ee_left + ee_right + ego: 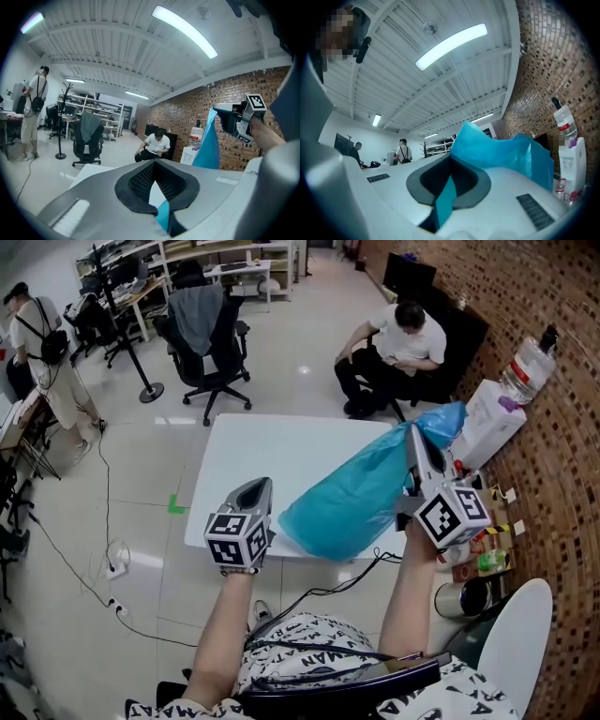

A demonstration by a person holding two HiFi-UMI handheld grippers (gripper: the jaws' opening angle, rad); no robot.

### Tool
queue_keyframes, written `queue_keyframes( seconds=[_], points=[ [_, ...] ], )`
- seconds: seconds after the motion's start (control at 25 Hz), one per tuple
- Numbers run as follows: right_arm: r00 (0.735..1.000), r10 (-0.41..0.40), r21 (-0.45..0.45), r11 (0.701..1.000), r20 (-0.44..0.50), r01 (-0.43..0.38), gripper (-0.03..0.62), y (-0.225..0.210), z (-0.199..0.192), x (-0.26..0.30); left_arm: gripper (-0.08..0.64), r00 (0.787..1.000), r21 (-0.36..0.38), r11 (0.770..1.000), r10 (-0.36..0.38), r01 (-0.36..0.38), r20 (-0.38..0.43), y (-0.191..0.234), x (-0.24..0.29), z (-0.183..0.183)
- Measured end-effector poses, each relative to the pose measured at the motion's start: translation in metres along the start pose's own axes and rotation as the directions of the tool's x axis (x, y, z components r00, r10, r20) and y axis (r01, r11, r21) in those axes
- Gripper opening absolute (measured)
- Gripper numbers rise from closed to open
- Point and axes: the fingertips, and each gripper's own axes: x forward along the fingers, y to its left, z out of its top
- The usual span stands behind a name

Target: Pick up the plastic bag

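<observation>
Right hand-held gripper [418, 439]: jaws closed on the top of the blue plastic bag [361, 493]. In the right gripper view a strip of blue film runs down the slot between the jaws, and the rest of the bag [501, 152] billows over the tips [452, 157].

Plastic bag: its upper end is raised. It slopes down to my left across the white worktop [262, 460], and its full lower end is at the near edge.

Left hand-held gripper [258, 487]: just beside the bag's lower end. In the left gripper view its tips [154, 160] meet. A sliver of blue shows low in the slot, and I cannot tell whether it is pinched there.

Surroundings: a seated person [398, 343] beyond the worktop, by the brick wall [553, 456].
</observation>
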Motion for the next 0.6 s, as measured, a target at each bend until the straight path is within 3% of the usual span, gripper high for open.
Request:
queue_keyframes(
  seconds=[0.32, 0.6],
  points=[
    [0.999, 0.044, -0.017, 0.999, -0.025, -0.044, 0.012, 0.013, -0.007, 0.020, 0.000, 1.000, -0.046, 0.999, 0.008, -0.008, 0.014, 0.011, -0.003, -0.002],
    [0.984, 0.154, -0.029, 0.987, -0.093, -0.157, 0.012, 0.051, -0.029, 0.092, 0.000, 0.999, -0.113, 0.993, 0.042, -0.044, -0.021, 0.047, -0.014, -0.033]
  ],
)
